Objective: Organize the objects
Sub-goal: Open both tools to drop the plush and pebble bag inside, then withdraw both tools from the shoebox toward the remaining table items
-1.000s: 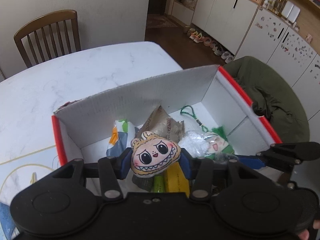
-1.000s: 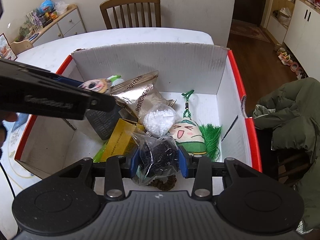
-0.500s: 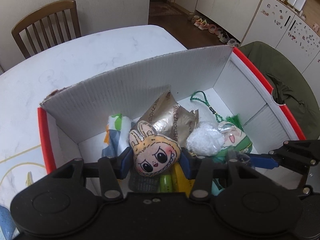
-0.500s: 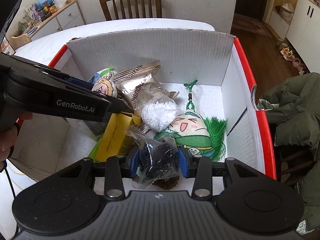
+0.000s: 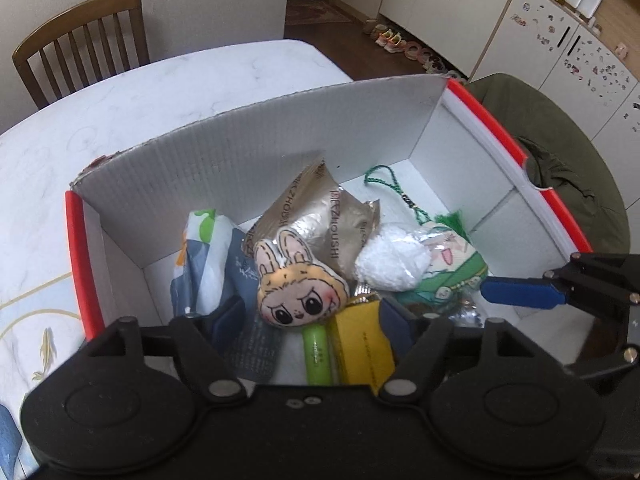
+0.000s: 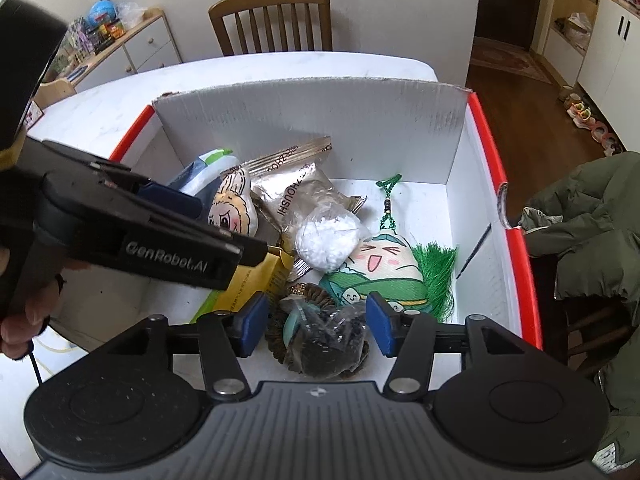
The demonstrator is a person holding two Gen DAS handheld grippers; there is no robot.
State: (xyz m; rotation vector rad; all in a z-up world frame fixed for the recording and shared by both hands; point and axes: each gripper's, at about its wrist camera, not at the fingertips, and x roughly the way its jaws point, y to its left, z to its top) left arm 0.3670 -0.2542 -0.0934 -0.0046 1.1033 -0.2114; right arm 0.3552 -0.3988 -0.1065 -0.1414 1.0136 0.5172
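A white cardboard box (image 5: 260, 152) with a red rim stands on the marble table. My left gripper (image 5: 310, 320) is open over the box's near left part. The bunny-face plush (image 5: 300, 284) lies loose between its spread fingers, on top of a green tube (image 5: 316, 352) and a yellow carton (image 5: 360, 340). My right gripper (image 6: 316, 326) is open too. The clear bag of black beads (image 6: 328, 340) rests on the box floor (image 6: 420, 208) between its blue pads, on a brown bracelet. The left gripper's finger (image 6: 172, 200) crosses the right wrist view beside the plush (image 6: 232, 210).
Also in the box are a gold foil packet (image 5: 320, 216), a bag of white beads (image 6: 326, 236), a green cartoon charm with tassel (image 6: 384, 268) and a blue-white packet (image 5: 204, 256). A green jacket (image 6: 592, 232) hangs on a chair at the right. A wooden chair (image 6: 272, 20) stands behind the table.
Both grippers dipped lower into the box and opened. The left let go of the bunny plush and the right let go of the black bead bag; both now lie inside.
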